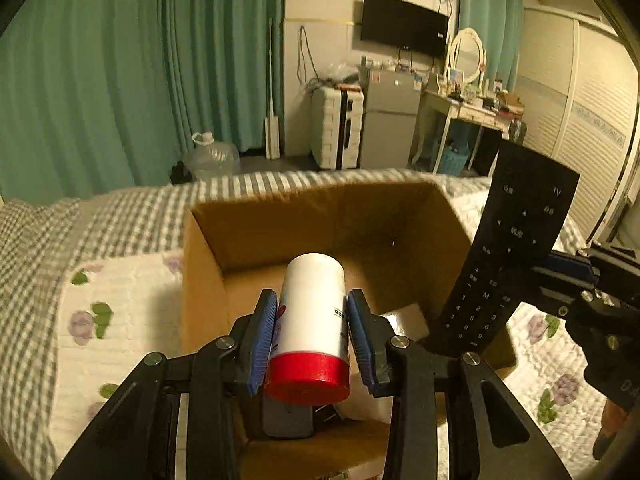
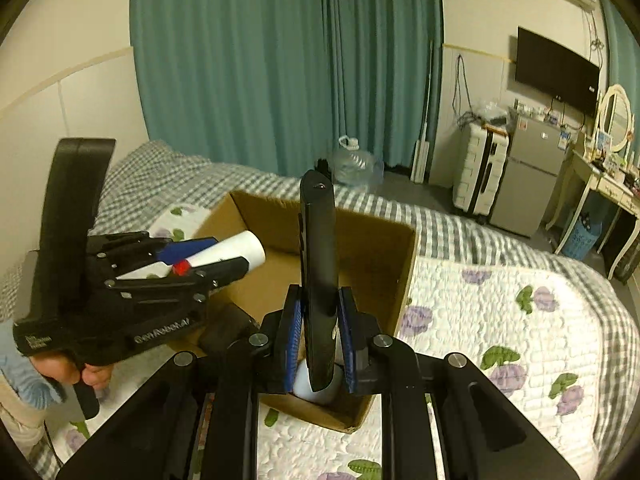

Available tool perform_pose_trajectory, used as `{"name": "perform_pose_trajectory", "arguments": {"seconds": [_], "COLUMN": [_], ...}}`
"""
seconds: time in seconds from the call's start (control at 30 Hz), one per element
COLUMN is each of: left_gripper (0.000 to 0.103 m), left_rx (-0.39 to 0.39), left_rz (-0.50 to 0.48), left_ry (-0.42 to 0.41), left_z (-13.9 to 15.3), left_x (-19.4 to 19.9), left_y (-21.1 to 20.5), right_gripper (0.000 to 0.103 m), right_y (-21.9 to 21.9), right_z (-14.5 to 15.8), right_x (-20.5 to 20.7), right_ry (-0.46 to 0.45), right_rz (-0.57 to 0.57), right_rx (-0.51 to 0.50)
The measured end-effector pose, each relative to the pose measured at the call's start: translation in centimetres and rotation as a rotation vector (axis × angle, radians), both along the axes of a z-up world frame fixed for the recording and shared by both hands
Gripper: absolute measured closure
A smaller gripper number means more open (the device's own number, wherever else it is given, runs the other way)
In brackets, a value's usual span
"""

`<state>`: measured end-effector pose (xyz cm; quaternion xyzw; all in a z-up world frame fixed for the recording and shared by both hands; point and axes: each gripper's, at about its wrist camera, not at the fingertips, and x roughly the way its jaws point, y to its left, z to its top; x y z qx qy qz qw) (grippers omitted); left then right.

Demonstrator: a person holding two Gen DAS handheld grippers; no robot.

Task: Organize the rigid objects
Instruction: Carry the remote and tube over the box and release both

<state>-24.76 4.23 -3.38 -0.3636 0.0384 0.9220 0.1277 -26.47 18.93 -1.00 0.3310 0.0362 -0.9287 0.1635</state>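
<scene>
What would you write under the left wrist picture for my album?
Left gripper holding a white bottle with a red cap over the cardboard box, while the right gripper holds a black remote.

Right claw (image 2: 318,354) clamping upright remote (image 2: 319,264), above cardboard box (image 2: 400,280)

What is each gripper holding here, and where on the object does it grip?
Left gripper clamps the white bottle by its sides near the red cap. Right gripper clamps the black remote near its lower end.

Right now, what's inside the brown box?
Inside the brown cardboard box: a dark grey flat object, something white and a pale rounded thing. The tongs and their cargo cover the rest.
</scene>
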Motion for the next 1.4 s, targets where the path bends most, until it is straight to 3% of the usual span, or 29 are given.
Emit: {"name": "perform_pose_trajectory", "arguments": {"seconds": [0.07,0.17,0.57,0.6,0.67,0.7,0.9,1.07,1.27,1.4], "left_gripper": [0.061,0.044,0.044,0.043,0.043,0.043,0.043,0.043,0.04,0.039], "left_rx": [-0.011,-0.043,-0.027,-0.027,-0.028,-0.029,-0.027,-0.018,-0.01,-0.012], "left_rz": [0.008,0.028,0.105,0.109,0.112,0.114,0.139,0.165,0.194,0.208], "left_ry": [-0.008,0.018,0.053,0.055,0.059,0.063,0.07,0.069,0.067,0.058], "left_z": [-1.1,-1.2,0.4,0.6,1.0,1.1,2.0,2.3,1.4,-0.7], "left_x": [-0.3,-0.3,1.3,1.6,2.3,2.6,5.4,8.4,11.6,13.1], "left_y": [0.1,0.2,-2.8,-3.1,-3.4,-3.6,-4.7,-6.0,-7.0,-7.7], "right_gripper": [0.086,0.086,0.085,0.083,0.049,0.043,0.041,0.03,0.028,0.025], "right_y": [0.1,0.0,-2.9,-2.9,-2.9,-2.6,-1.3,-0.3,-0.6,-2.0], "right_z": [-0.8,-1.5,-3.8,-3.7,-3.2,-2.5,0.5,1.6,-0.4,-3.5], "right_x": [-0.5,-0.8,-3.6,-3.6,-3.2,-2.7,0.1,4.8,9.3,10.2], "right_ry": [-0.014,-0.029,-0.104,-0.1,-0.081,-0.056,0.006,0.045,0.007,-0.052], "right_rz": [-0.001,0.001,0.014,0.008,-0.006,-0.014,-0.071,-0.111,-0.125,-0.114], "right_rx": [0.0,0.008,0.036,0.03,0.02,0.005,-0.024,-0.007,0.0,0.003]}}
